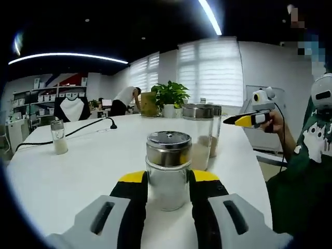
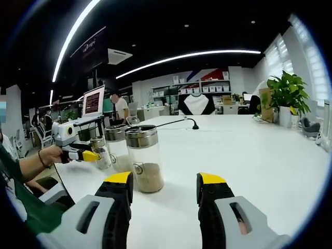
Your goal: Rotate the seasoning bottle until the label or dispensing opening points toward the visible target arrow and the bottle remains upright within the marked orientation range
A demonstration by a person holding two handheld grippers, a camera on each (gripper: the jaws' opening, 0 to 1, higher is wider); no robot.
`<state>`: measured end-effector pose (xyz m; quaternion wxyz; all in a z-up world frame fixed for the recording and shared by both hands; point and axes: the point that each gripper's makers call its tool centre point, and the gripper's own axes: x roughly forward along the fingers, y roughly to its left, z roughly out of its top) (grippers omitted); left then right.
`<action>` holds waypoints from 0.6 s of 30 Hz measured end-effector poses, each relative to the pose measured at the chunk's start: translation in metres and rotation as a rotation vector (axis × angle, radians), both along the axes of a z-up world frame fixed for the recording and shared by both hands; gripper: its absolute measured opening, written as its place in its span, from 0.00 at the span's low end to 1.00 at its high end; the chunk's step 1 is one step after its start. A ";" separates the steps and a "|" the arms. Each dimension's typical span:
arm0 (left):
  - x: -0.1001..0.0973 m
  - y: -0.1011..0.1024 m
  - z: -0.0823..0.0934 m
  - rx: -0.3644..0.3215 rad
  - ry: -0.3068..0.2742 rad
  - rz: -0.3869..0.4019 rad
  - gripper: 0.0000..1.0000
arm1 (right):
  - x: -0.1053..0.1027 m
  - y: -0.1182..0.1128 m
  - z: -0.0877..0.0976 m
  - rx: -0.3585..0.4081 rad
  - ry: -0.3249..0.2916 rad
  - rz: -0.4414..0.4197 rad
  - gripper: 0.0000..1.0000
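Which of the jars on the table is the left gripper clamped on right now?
The near, empty-looking jar between the left gripper fingers; the seasoning-filled jars stand behind it, and the small shaker is far off.

1. The seasoning bottle (image 1: pixel 167 171) has a clear, glossy glass-like body and a shiny brushed-metal cap.
2. The larger jar (image 2: pixel 144 158) looks the same: transparent wall, polished metal lid, grainy pale contents.
3. The table (image 1: pixel 78 171) is smooth, white and faintly sheened.
4. The left gripper (image 1: pixel 167 194) seems matt plastic, grey with yellow-tipped black jaws.
5. The plant's (image 1: pixel 169 95) leaves look waxy green.
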<state>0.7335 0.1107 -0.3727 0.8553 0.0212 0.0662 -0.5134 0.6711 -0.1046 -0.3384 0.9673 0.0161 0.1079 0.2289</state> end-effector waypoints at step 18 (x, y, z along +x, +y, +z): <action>-0.001 -0.005 -0.001 0.072 -0.017 -0.162 0.33 | -0.001 0.000 -0.003 -0.005 0.010 -0.004 0.49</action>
